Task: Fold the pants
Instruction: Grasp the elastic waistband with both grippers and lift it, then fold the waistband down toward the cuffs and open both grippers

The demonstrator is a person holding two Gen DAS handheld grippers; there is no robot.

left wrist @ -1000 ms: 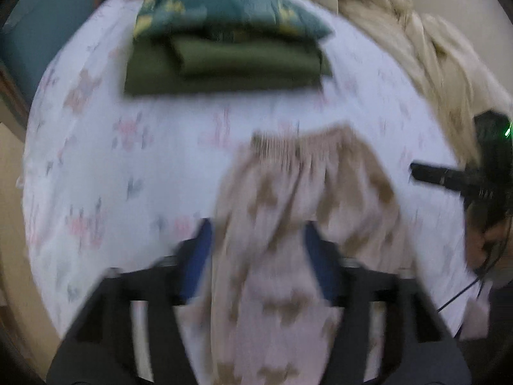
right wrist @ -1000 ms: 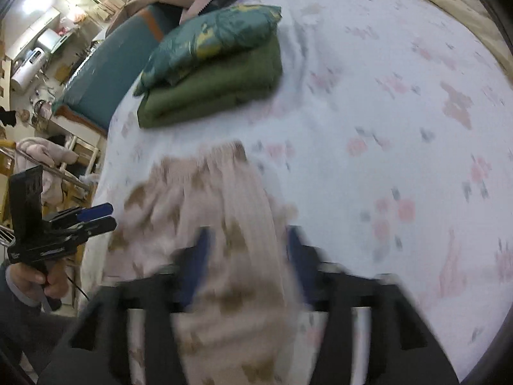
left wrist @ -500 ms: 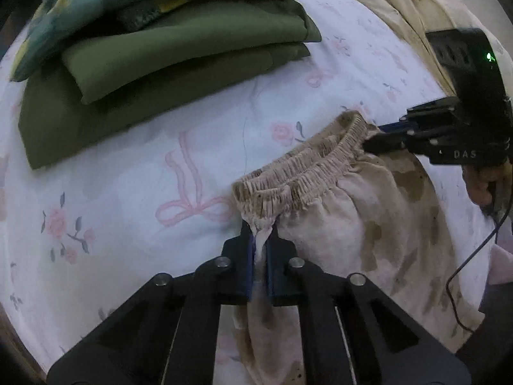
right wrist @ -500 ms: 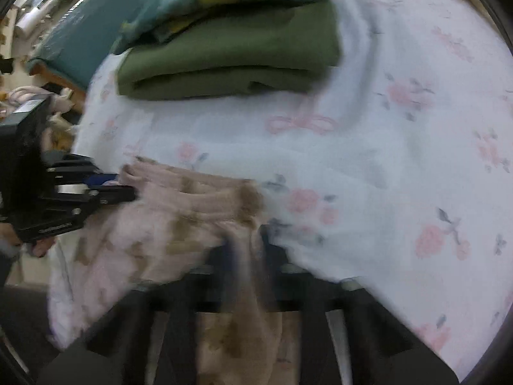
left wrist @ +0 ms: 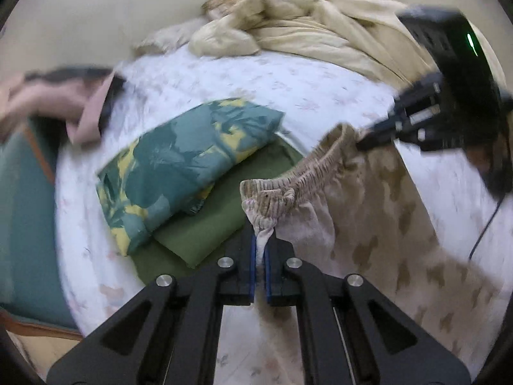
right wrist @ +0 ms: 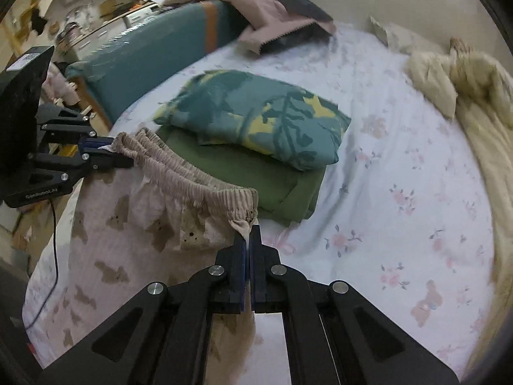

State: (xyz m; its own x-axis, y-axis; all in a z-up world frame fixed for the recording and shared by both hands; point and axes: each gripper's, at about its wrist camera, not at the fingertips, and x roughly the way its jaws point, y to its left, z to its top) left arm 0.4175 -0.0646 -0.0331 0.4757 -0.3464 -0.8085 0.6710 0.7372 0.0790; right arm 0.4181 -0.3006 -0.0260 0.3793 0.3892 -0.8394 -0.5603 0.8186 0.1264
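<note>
The pants (left wrist: 378, 205) are pale pink with brown bear prints and a ribbed elastic waistband (right wrist: 189, 173). They hang lifted above the bed, stretched by the waistband between both grippers. My left gripper (left wrist: 261, 240) is shut on one waistband corner; it also shows at the left of the right wrist view (right wrist: 105, 154). My right gripper (right wrist: 248, 234) is shut on the other corner; it shows at the right of the left wrist view (left wrist: 372, 134). The legs hang down out of view.
A folded green cloth (right wrist: 272, 179) with a teal and yellow patterned bundle (right wrist: 259, 112) on top lies on the floral bed sheet (right wrist: 400, 173) just behind the waistband. A cream duvet (left wrist: 304, 32) is heaped at the back. A pink and black garment (right wrist: 272, 16) lies over the teal bed end (right wrist: 144, 61).
Both grippers closed on the waistband corners and lifted the pants off the sheet, pulling the waistband out between them. The views tilted up toward the wall.
</note>
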